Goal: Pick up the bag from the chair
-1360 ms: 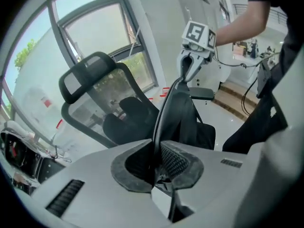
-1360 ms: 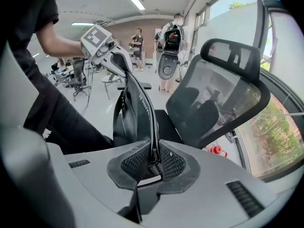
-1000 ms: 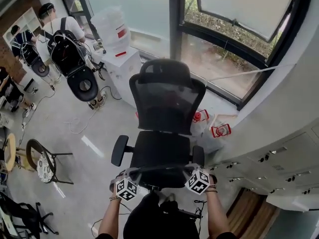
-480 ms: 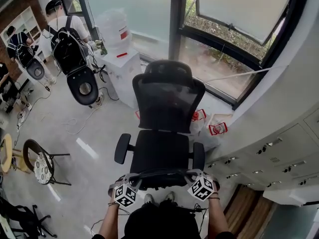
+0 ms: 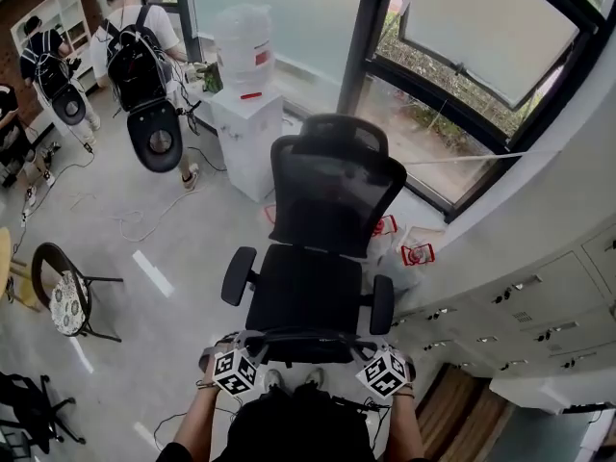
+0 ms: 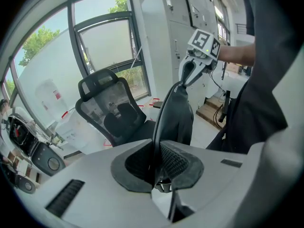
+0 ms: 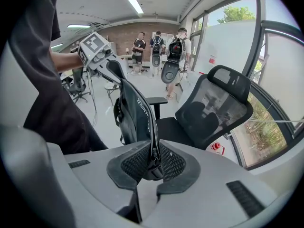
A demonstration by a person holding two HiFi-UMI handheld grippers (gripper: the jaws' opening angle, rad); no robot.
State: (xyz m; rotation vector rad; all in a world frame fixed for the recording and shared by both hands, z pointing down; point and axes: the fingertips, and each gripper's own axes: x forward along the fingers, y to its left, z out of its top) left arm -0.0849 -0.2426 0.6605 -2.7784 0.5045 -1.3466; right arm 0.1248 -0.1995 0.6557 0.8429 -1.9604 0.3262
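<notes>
The black bag [image 7: 135, 115] hangs in the air, stretched between both grippers in front of the black mesh office chair [image 5: 308, 287]. My left gripper [image 6: 156, 167] is shut on one end of the bag [image 6: 178, 113]. My right gripper [image 7: 153, 160] is shut on the other end, at a zipper edge. In the head view the bag's top edge [image 5: 308, 335] shows as a dark strip between the left gripper [image 5: 239, 345] and the right gripper [image 5: 373, 346], just off the seat's front edge. The chair seat is bare. The bag's lower part is hidden against the person's dark clothes.
A white water dispenser [image 5: 245, 114] stands behind the chair at the left. People with backpacks [image 5: 135, 46] stand at the back left. Red-and-white bags [image 5: 419, 254] lie by the window. White cabinets [image 5: 520, 306] line the right. A small chair [image 5: 63, 296] stands at the left.
Both grippers, with the bag held between them, have drawn slightly back from the seat toward the person. The head camera has shifted, so the chair sits a little farther off.
</notes>
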